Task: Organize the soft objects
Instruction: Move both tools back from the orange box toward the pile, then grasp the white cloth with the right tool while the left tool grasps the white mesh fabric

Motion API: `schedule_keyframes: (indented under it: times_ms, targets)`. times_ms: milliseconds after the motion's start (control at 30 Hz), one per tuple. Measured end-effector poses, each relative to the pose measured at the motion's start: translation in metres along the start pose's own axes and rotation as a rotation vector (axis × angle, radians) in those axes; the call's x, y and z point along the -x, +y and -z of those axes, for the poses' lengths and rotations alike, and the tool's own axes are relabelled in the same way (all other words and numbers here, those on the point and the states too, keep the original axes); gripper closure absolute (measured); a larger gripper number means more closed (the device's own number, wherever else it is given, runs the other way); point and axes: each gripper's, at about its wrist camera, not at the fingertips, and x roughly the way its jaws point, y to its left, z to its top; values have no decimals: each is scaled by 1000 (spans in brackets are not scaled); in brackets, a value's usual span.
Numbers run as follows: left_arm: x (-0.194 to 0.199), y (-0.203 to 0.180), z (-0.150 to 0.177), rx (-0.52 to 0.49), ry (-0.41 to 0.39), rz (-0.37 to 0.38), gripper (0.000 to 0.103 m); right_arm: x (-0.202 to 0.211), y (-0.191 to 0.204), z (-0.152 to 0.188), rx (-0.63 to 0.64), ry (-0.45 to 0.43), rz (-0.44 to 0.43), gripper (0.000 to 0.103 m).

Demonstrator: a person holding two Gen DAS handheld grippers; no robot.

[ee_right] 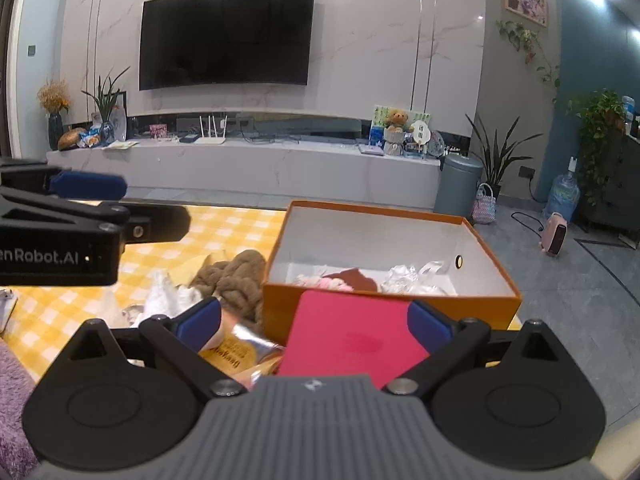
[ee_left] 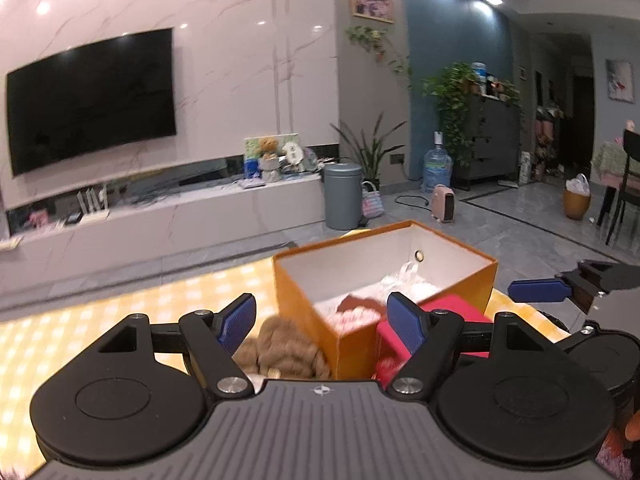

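An open orange box (ee_left: 304, 300) (ee_right: 400, 304) stands on the yellow checked tablecloth (ee_left: 120, 320) (ee_right: 224, 232). It holds a pink fluffy item (ee_right: 324, 282), a brown piece (ee_right: 356, 276) and clear crinkled wrap (ee_right: 404, 274). A brown knitted plush (ee_left: 280, 352) (ee_right: 236, 276) lies left of the box. A red flat box (ee_right: 352, 340) (ee_left: 444, 308) lies before the orange box. My left gripper (ee_left: 322, 318) is open above the plush and the box corner. My right gripper (ee_right: 314, 322) is open, with the red box between its fingers.
White soft cloth (ee_right: 164, 296) and a yellow snack packet (ee_right: 236, 354) lie on the table beside the plush. A purple fuzzy fabric (ee_right: 12, 400) is at the near left. Beyond the table are a TV unit (ee_right: 240, 168), a grey bin (ee_right: 456, 188) and tiled floor.
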Motion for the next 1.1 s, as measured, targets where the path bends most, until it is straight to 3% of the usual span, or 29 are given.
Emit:
schedule_keyframes:
  times_ms: [133, 267, 400, 533, 700, 900, 967, 1100]
  targets:
    - [8, 14, 22, 55, 48, -24, 15, 8, 19, 21, 29, -59, 24, 5]
    - [9, 30, 45, 136, 115, -9, 15, 9, 36, 37, 69, -63, 35, 5]
    - [10, 43, 66, 160, 157, -70, 16, 1, 48, 46, 101, -34, -11, 5]
    - [7, 58, 80, 231, 231, -75, 21, -8, 56, 53, 108, 15, -73, 5]
    - [2, 76, 96, 302, 296, -103, 24, -18, 65, 61, 113, 55, -88, 5]
    - [-1, 87, 112, 356, 319, -112, 25, -32, 67, 64, 84, 119, -139, 7]
    - [-3, 91, 112, 380, 313, -96, 25, -38, 69, 62, 81, 130, -158, 15]
    - [-7, 102, 108, 381, 318, -154, 25, -52, 74, 48, 70, 123, -183, 17]
